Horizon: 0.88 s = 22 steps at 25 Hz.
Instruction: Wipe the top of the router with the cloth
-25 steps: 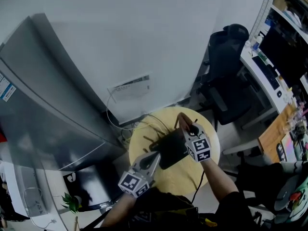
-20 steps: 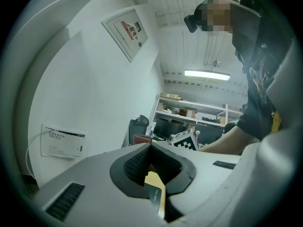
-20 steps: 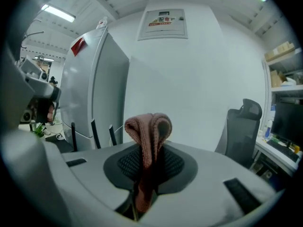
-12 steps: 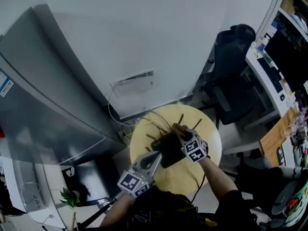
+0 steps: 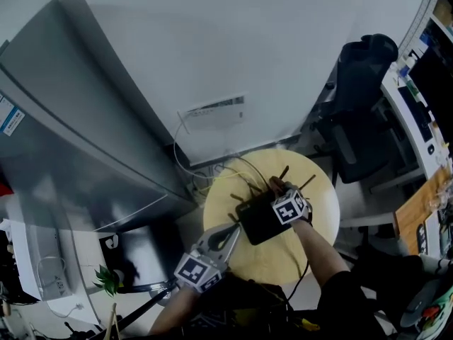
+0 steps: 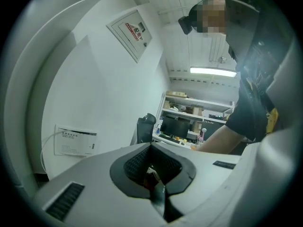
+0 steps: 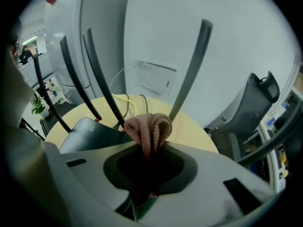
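A black router [image 5: 260,219] with several upright antennas [image 7: 191,65] lies on a round yellow table [image 5: 315,222]. In the right gripper view its dark top [image 7: 90,131] shows just left of and below the jaws. My right gripper [image 5: 278,191] is over the router's far right part and is shut on a folded pink cloth [image 7: 151,126], which bulges out between the jaws. In the head view the cloth [image 5: 276,185] sits at the router's far edge. My left gripper [image 5: 230,232] hovers at the router's near left corner, tilted up toward the wall, jaws shut with nothing in them.
A dark office chair [image 5: 361,83] stands right of the table. A white wall box [image 5: 216,110] with cables [image 5: 212,172] hangs behind it. A tall grey cabinet [image 5: 71,119] fills the left. A desk with a monitor [image 5: 428,83] runs along the right edge.
My right gripper with the cloth has shifted from beyond the router's far right side onto its far edge. The left gripper stays by the near left corner. The head view has drifted.
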Available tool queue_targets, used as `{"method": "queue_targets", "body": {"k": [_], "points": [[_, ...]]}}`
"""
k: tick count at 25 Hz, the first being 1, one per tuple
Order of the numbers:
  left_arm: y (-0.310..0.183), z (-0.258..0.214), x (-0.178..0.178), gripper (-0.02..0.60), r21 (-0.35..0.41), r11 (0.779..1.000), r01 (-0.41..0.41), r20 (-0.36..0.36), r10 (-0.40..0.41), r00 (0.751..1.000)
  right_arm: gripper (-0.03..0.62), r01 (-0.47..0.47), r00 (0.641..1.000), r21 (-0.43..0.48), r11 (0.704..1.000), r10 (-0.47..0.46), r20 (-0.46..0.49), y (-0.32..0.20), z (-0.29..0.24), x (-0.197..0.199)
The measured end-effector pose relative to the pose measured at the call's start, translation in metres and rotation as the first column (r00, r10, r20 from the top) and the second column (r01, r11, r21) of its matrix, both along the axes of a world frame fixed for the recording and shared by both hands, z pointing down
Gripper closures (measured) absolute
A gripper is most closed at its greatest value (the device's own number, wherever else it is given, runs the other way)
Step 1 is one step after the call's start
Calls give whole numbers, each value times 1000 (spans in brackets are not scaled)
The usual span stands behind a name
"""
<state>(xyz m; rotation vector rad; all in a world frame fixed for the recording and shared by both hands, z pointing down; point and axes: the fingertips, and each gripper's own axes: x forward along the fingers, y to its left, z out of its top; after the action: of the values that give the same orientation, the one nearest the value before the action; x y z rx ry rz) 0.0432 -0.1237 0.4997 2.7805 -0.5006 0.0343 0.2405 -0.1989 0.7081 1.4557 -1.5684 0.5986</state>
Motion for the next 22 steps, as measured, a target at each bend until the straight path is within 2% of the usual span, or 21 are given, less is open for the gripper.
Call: {"method": "queue_targets", "body": {"k": [4,10,17,22], "points": [[2,3,-4,580,-16,1000,7,12,-7,1000,530,-10,1000,-46,999,10,2,-2,13,3],[5,5,-4,580,-9,1000,13,12,-13,1000,530,-35,999,-41,999,36,23,0,17,2],[14,5,0,580,-13,1000,-11,15,12,1000,530,-82,994,88,993,75,82,-1,-8,1],[19,3,5,580,-18,1000,-25,4,25,1000,530,-149,986,176,973,133,98,4,-24,13]]}}
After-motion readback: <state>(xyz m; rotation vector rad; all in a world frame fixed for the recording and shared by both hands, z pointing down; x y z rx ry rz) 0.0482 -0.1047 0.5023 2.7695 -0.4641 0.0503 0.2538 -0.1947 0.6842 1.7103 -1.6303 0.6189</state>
